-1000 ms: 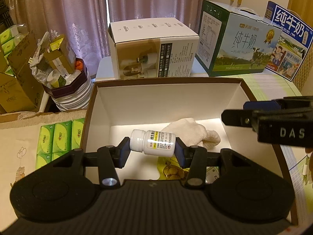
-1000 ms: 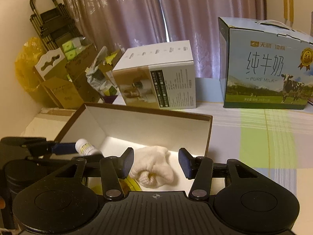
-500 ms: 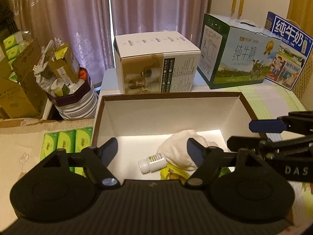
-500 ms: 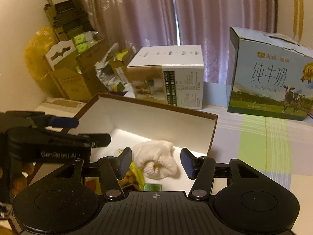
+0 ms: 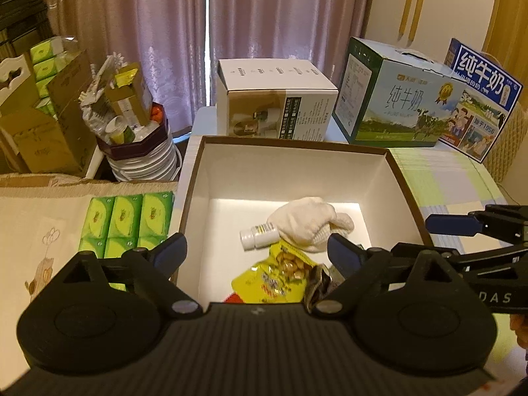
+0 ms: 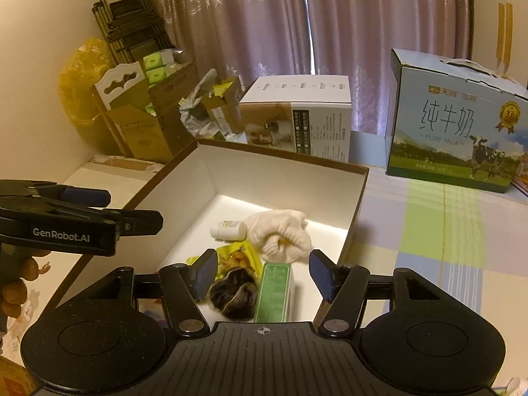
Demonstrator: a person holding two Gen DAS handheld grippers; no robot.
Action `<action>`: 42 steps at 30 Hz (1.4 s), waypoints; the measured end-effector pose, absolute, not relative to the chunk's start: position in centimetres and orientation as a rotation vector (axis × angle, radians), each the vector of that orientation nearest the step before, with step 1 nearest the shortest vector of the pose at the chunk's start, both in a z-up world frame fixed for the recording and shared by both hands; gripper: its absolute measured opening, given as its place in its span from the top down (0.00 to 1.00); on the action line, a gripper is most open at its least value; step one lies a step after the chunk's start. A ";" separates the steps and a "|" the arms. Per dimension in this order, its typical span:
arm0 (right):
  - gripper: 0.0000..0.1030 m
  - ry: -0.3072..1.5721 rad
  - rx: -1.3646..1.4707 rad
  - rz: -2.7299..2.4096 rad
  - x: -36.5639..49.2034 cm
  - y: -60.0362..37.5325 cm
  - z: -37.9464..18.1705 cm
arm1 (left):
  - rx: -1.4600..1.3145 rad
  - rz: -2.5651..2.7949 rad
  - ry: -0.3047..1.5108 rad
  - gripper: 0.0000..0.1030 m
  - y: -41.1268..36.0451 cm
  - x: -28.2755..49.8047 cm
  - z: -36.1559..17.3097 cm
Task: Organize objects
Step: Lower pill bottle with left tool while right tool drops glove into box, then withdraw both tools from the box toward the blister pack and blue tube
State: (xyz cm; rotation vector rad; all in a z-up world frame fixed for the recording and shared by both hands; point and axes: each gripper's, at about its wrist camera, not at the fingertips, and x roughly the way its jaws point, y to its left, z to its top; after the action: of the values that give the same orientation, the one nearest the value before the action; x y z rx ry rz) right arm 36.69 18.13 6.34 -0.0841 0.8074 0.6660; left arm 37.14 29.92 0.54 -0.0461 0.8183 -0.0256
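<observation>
A brown-rimmed white box (image 5: pixel 290 143) (image 6: pixel 359 194) holds a white pill bottle (image 5: pixel 257 236) (image 6: pixel 229 230) lying on its side, a white cloth (image 5: pixel 310 222) (image 6: pixel 280 236), a yellow snack bag (image 5: pixel 277 279) (image 6: pixel 236 257), a dark crumpled wrapper (image 6: pixel 234 293) and a green carton (image 6: pixel 274 292). My left gripper (image 5: pixel 255 252) is open and empty above the box's near side. My right gripper (image 6: pixel 262 272) is open and empty over the near right corner; it also shows in the left wrist view (image 5: pixel 475 231).
Green tissue packs (image 5: pixel 127 217) lie left of the box. Behind it stand a white carton (image 5: pixel 274 99) (image 6: pixel 303 115) and milk cartons (image 5: pixel 396 99) (image 6: pixel 455 122). Cardboard boxes and a bin of clutter (image 5: pixel 132 125) sit at the far left.
My left gripper opened and let go of the pill bottle, which now lies in the box beside the cloth. Both grippers have pulled back and up.
</observation>
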 end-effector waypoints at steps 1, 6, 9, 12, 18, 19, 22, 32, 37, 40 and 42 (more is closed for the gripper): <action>0.43 0.809 -0.082 0.669 36.4 18.0 6.5 | -0.052 -0.021 0.818 0.12 29.9 36.6 0.7; 0.43 0.803 -0.073 0.666 34.7 17.0 7.2 | -0.072 -0.005 0.805 0.12 29.6 34.0 1.8; 0.43 0.804 -0.068 0.665 33.7 16.3 7.5 | -0.086 -0.003 0.800 0.12 29.3 32.5 2.3; 0.43 0.804 -0.064 0.662 32.5 15.4 7.9 | -0.098 -0.008 0.795 0.12 28.9 30.9 2.7; 0.43 0.802 -0.043 0.662 30.2 13.6 8.8 | -0.109 -0.017 0.798 0.12 27.7 27.8 3.1; 0.43 0.801 -0.040 0.663 29.7 13.3 9.0 | -0.109 -0.017 0.799 0.12 27.5 27.3 3.1; 0.43 0.798 -0.039 0.661 28.4 12.3 9.3 | -0.105 -0.019 0.805 0.12 26.7 25.8 3.1; 0.43 0.802 -0.030 0.658 24.1 9.1 9.4 | -0.087 -0.045 0.818 0.12 23.5 21.6 3.1; 0.43 0.811 -0.019 0.655 22.2 7.2 9.3 | -0.075 -0.058 0.833 0.12 21.6 19.7 2.9; 0.43 0.823 -0.009 0.652 21.5 5.8 9.1 | -0.068 -0.065 0.846 0.12 20.3 18.9 2.6; 0.43 0.833 -0.008 0.650 21.0 4.9 9.0 | -0.064 -0.069 0.853 0.12 19.4 18.4 2.4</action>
State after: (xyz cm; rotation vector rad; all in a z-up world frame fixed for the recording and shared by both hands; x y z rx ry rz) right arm 20.99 4.86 8.97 -0.0077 0.8325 0.6498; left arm 18.36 19.38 2.42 -0.0642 0.8530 -0.0690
